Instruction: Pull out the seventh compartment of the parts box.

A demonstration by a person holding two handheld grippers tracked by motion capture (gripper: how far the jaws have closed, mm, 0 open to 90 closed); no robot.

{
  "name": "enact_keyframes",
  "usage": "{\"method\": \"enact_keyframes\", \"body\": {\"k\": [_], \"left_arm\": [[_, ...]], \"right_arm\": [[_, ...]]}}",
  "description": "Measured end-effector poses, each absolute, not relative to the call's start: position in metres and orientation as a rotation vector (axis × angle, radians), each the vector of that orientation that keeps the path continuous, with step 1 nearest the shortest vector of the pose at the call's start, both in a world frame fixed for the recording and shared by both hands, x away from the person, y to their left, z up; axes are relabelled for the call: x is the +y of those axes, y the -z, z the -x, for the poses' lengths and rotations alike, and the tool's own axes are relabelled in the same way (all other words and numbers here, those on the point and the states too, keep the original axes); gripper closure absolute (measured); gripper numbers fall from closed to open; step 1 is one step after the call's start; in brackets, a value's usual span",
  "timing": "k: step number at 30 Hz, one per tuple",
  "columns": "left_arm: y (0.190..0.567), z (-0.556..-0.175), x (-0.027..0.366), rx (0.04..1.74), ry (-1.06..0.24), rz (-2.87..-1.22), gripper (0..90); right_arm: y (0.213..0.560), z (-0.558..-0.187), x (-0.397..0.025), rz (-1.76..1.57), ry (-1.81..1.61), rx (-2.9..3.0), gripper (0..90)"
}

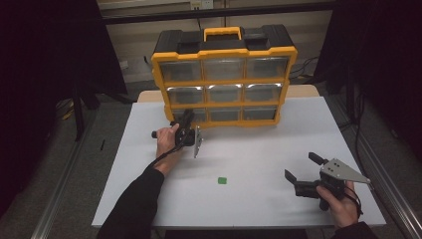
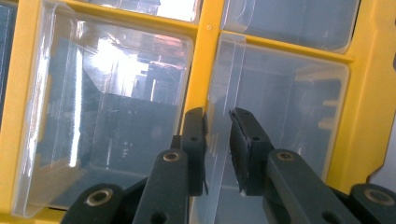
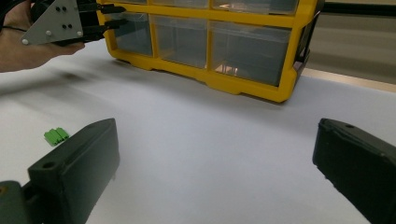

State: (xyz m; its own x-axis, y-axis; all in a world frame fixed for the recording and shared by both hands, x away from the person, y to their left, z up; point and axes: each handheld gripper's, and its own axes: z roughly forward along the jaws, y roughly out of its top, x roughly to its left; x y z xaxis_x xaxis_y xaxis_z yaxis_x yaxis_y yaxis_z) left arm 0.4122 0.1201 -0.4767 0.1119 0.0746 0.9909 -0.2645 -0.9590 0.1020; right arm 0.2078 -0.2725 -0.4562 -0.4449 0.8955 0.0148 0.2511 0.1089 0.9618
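- Drawer cabinet (image 1: 224, 74), yellow and black, stands at the far edge of the white counter (image 1: 249, 149); nine clear drawers counted in the high view, three rows of three.
- Left gripper (image 1: 186, 122) sits at the cabinet's bottom-left drawer (image 1: 195, 115).
- Left gripper view adds what the high view lacks: the jaws stand slightly apart on either side of a clear plastic drawer lip (image 2: 215, 140); contact cannot be judged.
- Right gripper (image 1: 301, 174) rests near the counter's front right, well apart from the cabinet, jaws spread wide, holding nothing.
- One green connector block (image 1: 222, 180) lies in front of the cabinet, between the two grippers; the right gripper view resolves its ribbed shape.
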Motion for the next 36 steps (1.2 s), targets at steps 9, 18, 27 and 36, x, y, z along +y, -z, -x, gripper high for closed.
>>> {"method": "enact_keyframes", "body": {"k": [9, 18, 27, 36], "left_arm": [[0.4774, -0.4119, 0.1176, -0.155, -1.921, -2.124, 76.2], [0.4766, -0.4126, 0.1159, -0.159, -1.907, -2.122, 75.9], [0.4757, -0.4131, 0.1164, -0.213, -1.919, -2.138, 77.1], [0.4767, -0.4137, 0.1174, -0.244, -1.929, -2.146, 77.2]], "right_arm": [[0.4561, -0.2083, -0.2719, -1.118, -1.357, 1.786, 0.5], [0.4565, -0.2095, -0.2717, -1.117, -1.361, 1.786, 0.6], [0.4563, -0.2082, -0.2727, -1.117, -1.359, 1.783, 0.6], [0.4564, -0.208, -0.272, -1.118, -1.354, 1.787, 0.6]]}}
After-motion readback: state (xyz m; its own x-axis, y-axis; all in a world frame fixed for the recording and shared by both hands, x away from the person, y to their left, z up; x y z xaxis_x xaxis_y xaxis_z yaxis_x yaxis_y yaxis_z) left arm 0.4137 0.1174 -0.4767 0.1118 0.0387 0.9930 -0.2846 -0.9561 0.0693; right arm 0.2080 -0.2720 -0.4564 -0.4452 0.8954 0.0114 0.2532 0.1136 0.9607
